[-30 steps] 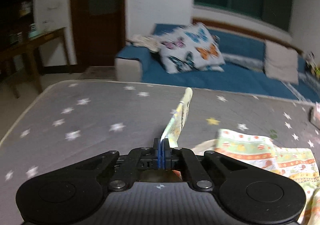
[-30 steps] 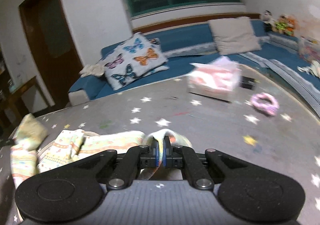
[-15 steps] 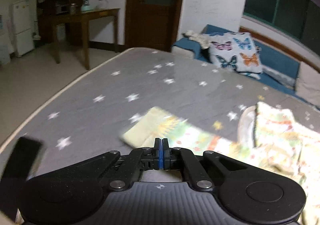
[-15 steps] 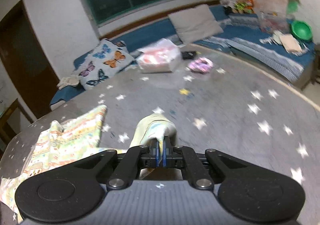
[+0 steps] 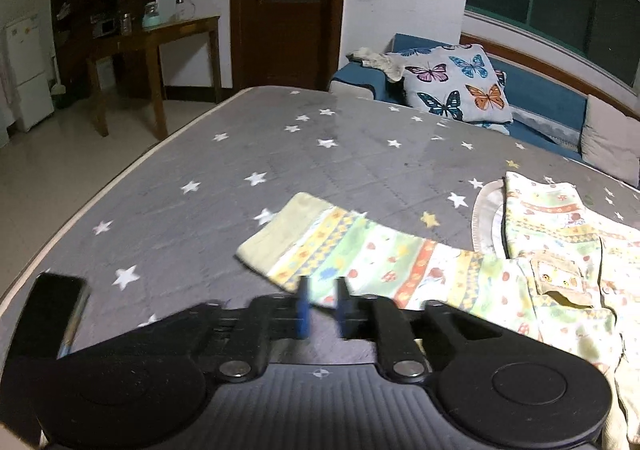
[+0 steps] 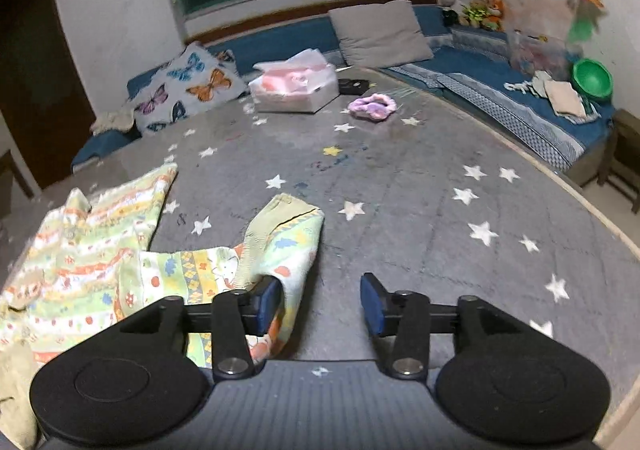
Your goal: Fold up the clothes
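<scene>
The grey star-printed mat [image 5: 280,154] takes up most of both views, and the garment [image 5: 560,242], a small patterned top in green, yellow and orange, lies near its front edge, well short of the butterfly cushion [image 5: 456,86] at the mat's far side. By my reading the task is barely begun: the body of the garment is rumpled rather than smoothed, and no fold is visible. One sleeve [image 5: 352,254] is stretched flat across the mat away from the body; the other sleeve [image 6: 280,246] stands bunched, with its cuff curled up. Spreading, folding the sleeves in and folding the body all seem left to do. The left gripper [image 5: 322,308] is parted only a little, nothing between its pads, right at the flat sleeve's near edge. The right gripper [image 6: 320,304] is spread wide and grips nothing, though the bunched sleeve drapes against its left pad.
</scene>
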The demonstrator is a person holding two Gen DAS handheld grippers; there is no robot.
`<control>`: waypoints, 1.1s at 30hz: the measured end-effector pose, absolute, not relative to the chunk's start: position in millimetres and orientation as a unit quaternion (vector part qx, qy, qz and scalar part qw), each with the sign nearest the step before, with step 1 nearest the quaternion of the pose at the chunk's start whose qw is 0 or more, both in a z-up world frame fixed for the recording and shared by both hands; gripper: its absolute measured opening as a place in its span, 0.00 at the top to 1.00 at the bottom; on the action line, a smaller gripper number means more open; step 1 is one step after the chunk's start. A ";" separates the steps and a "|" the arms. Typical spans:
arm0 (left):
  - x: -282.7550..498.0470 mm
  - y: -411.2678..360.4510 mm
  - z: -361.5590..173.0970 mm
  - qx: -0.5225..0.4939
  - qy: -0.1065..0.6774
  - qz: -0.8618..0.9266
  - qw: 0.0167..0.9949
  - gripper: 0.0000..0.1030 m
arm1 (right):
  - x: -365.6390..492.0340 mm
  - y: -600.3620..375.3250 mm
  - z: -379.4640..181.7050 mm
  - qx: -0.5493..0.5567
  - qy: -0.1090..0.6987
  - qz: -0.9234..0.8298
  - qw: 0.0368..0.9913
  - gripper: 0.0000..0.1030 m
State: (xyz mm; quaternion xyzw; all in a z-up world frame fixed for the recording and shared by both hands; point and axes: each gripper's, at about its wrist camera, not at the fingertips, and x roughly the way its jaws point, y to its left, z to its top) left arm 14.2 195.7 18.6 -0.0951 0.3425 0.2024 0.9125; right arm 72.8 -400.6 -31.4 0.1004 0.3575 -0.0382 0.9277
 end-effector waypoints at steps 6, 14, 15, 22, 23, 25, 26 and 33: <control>26.8 192.2 12.9 -0.075 0.346 0.211 0.911 0.44 | 77.9 -400.1 -23.7 0.057 0.332 -0.069 0.939 0.38; 40.1 194.9 5.8 -0.061 0.356 0.218 0.907 0.36 | 82.7 -399.6 -21.5 0.037 0.355 -0.024 0.934 0.30; 41.6 193.8 5.5 -0.060 0.356 0.216 0.907 0.36 | 84.4 -394.8 -21.2 0.031 0.355 -0.018 0.934 0.30; 46.5 190.3 7.7 -0.044 0.351 0.212 0.911 0.27 | 86.1 -427.4 -2.3 0.100 0.305 -0.094 0.942 0.27; 46.6 191.5 7.7 -0.044 0.350 0.213 0.911 0.26 | 83.3 -437.1 -2.0 0.120 0.305 -0.103 0.939 0.26; 47.2 193.9 6.9 -0.045 0.350 0.215 0.911 0.26 | 76.3 -454.4 -7.5 0.153 0.319 -0.117 0.928 0.26; 47.3 194.3 5.9 -0.044 0.351 0.215 0.910 0.26 | 72.8 -458.7 -11.8 0.155 0.326 -0.128 0.924 0.26; 47.2 195.9 0.0 -0.038 0.356 0.216 0.909 0.26 | 59.7 -462.1 -26.3 0.151 0.348 -0.128 0.916 0.26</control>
